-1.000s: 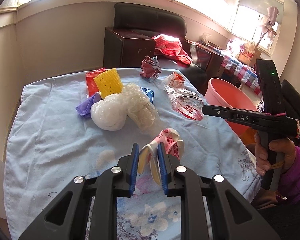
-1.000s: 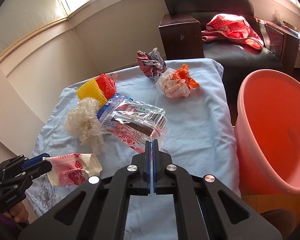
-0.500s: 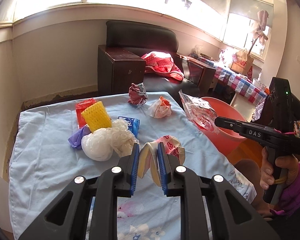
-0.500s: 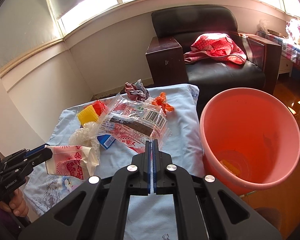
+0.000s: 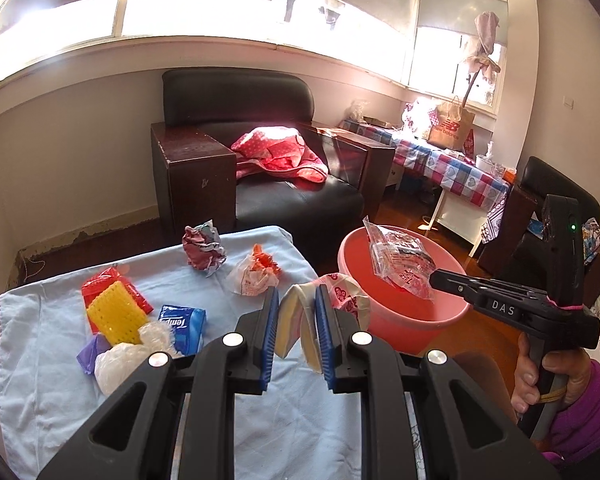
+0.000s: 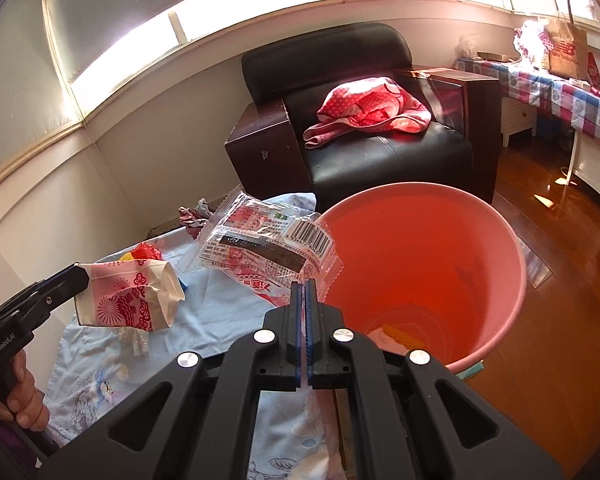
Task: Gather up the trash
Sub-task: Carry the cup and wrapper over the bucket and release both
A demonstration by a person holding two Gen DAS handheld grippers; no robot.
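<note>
While pinched at its lower edge by the right gripper (image 6: 302,286), fingers fully closed on the film, the clear snack wrapper (image 6: 266,246) w/ red print and a barcode hangs over the near rim of the pink bucket (image 6: 496,236); in the left wrist view the same wrapper (image 5: 400,258) sits above the bucket (image 5: 416,316) opening. Bucket stands on the wood floor just beside the desk edge, some scraps visible at its bottom.

Left gripper (image 5: 297,320) fingers partly closed, clamping a crumpled paper cup (image 5: 296,312), white w/ red floral print, lifted off the desk, near the bucket rim. From the right wrist view the cup (image 6: 128,296) is squashed, held out over the desk corner.

Rest of trash lies on the desk (image 5: 52,392), covered w/ a light blue cloth: dark red crumpled paper ball (image 5: 204,250) at far edge, white-orange crumpled bag (image 5: 256,272) near it, yellow foam net (image 5: 114,318) on top of a red packet (image 5: 100,286), blue tissue pack (image 5: 184,326), purple scrap (image 5: 90,354), white plastic wad (image 5: 120,364) touching it.

Person's right hand (image 5: 544,376), purple sleeve, grips the right gripper handle. Black armchair (image 6: 380,120) w/ a red dotted cloth (image 6: 372,110) behind the desk.
</note>
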